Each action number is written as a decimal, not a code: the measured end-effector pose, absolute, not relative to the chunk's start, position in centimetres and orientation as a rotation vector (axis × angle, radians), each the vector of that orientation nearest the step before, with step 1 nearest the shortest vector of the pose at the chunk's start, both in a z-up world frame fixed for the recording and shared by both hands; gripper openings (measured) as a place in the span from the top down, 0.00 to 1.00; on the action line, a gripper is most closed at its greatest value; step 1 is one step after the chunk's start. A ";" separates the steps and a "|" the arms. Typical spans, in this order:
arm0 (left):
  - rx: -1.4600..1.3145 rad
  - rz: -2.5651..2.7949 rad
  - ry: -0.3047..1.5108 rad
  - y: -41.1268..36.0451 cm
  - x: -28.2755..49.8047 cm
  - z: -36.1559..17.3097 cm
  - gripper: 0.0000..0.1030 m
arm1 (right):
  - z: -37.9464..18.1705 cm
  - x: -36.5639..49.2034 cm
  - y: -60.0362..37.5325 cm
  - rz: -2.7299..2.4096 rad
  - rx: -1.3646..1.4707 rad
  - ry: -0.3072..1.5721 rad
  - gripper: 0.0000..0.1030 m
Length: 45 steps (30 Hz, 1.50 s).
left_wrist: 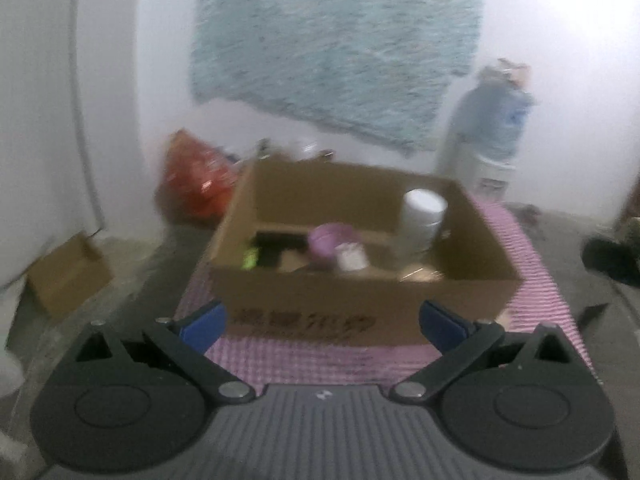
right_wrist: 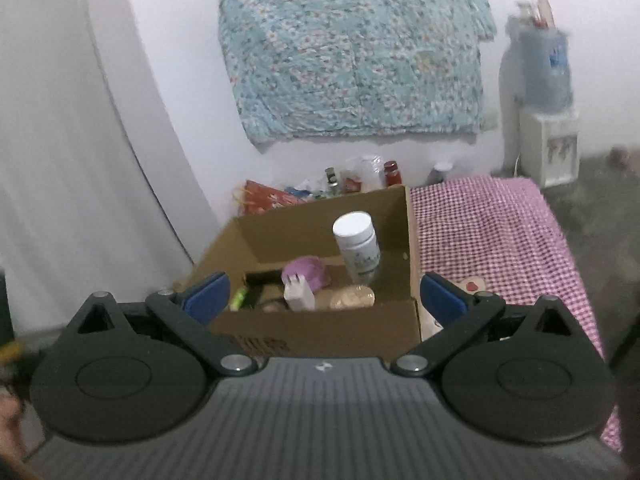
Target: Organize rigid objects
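Left gripper (left_wrist: 322, 322): jaws spread wide, nothing between the blue pads.
Right gripper (right_wrist: 324, 296): released, pads apart and empty.
Cardboard box (right_wrist: 320, 328): open-topped, on the pink checked cloth (right_wrist: 492, 232), just ahead of both grippers.
Inside the box: white pill bottle (right_wrist: 357, 246) upright; purple cup (right_wrist: 306, 274); white charger plug (right_wrist: 298, 295); green item (right_wrist: 239, 299), too blurred to name.
Behind: floral quilt (right_wrist: 356, 52) on the wall.
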<state>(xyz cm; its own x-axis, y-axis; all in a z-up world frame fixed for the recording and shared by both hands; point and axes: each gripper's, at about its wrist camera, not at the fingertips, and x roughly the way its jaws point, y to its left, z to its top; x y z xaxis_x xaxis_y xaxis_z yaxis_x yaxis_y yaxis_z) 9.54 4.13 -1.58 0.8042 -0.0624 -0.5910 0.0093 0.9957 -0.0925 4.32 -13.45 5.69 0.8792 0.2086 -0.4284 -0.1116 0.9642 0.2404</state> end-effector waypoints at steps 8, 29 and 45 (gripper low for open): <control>0.003 -0.018 0.656 3.9 10.7 -2.9 0.00 | 2.5 2.7 -7.2 -0.031 -0.059 0.514 0.01; -0.052 -0.100 0.640 5.2 13.1 -2.6 0.00 | 1.9 8.3 -7.0 -0.039 0.060 0.560 0.01; -0.002 -0.089 0.637 4.7 13.6 -2.7 0.00 | 1.0 10.6 -7.3 -0.056 0.068 0.592 0.01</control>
